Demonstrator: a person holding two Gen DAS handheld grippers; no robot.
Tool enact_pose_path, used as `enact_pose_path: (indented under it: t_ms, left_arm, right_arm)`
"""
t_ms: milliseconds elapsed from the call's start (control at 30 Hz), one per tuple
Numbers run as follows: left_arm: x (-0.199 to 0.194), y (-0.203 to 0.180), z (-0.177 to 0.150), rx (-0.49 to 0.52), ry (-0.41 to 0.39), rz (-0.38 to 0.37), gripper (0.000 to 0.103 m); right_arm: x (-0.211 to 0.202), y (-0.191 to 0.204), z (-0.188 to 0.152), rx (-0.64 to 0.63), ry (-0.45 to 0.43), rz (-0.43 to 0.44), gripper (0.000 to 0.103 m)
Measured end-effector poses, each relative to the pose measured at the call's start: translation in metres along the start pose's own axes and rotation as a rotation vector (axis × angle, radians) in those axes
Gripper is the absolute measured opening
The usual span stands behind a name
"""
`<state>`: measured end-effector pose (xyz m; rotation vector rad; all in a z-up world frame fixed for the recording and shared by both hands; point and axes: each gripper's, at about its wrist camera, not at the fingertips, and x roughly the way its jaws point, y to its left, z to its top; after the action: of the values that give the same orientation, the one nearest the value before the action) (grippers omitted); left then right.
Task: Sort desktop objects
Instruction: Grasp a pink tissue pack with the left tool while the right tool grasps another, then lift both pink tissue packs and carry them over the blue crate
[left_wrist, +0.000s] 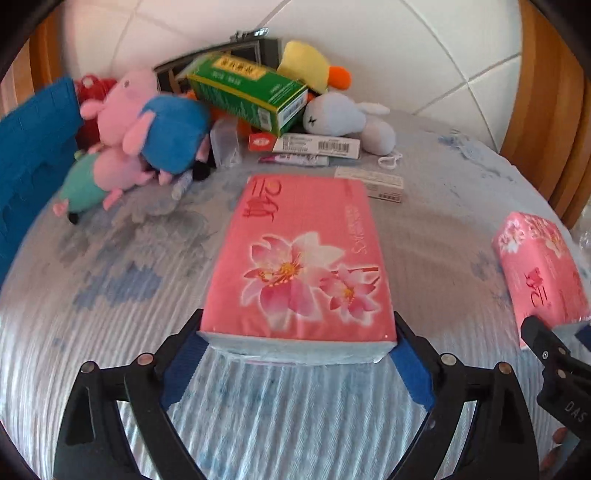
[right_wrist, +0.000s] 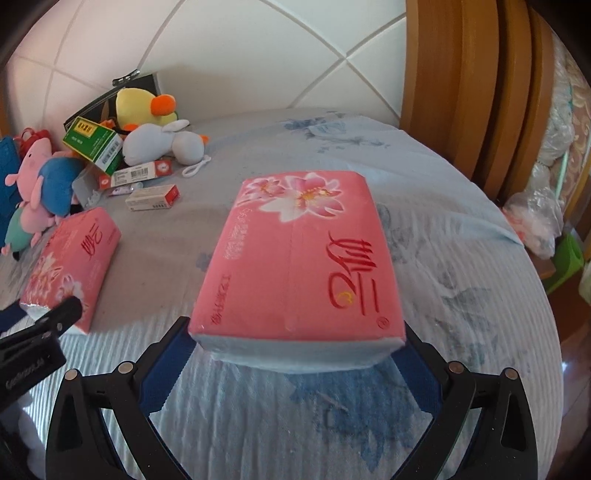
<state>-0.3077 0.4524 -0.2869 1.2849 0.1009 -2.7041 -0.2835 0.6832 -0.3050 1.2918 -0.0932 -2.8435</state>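
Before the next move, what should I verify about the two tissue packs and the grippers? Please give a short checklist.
1. Left pink tissue pack sits between the left gripper fingers: ok.
2. Left pads press on it: cannot tell.
3. Right pink tissue pack is gripped by the right gripper: ok.
4. Right pack is raised off the bedsheet, with a shadow beneath: ok.
5. The two packs lie apart: ok.
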Motion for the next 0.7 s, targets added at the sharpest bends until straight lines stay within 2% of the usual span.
enact_pose_path:
  t_ms: [67,233,533,600,700]
  left_arm:
    - [0.003,0.009,0.003,-0.028,-0.011,-0.019,0.093]
    - [0.014,0.008,0.012,0.044,-0.048,0.034,0.093]
    - [0.012,0.007,0.011,0.076,-0.062,0.011,0.087]
    - [0.009,0.009,0.011,0.069,-0.065,-0.004,0.086]
    - [0.001,0.011,0.010,0.066,-0.080,-0.010,0.086]
  right_arm:
    - [0.001,0.002,0.003,-0.001,-0.011,-0.001,0.103]
    - [0.017,-0.001,0.007,0.042,0.052,0.005,0.103]
    - [0.017,-0.001,0.005,0.076,0.051,-0.011,0.102]
    - [0.014,0.000,0.003,0.078,0.041,-0.035,0.091]
    - [0.009,0.000,0.001,0.090,0.039,-0.033,0.090]
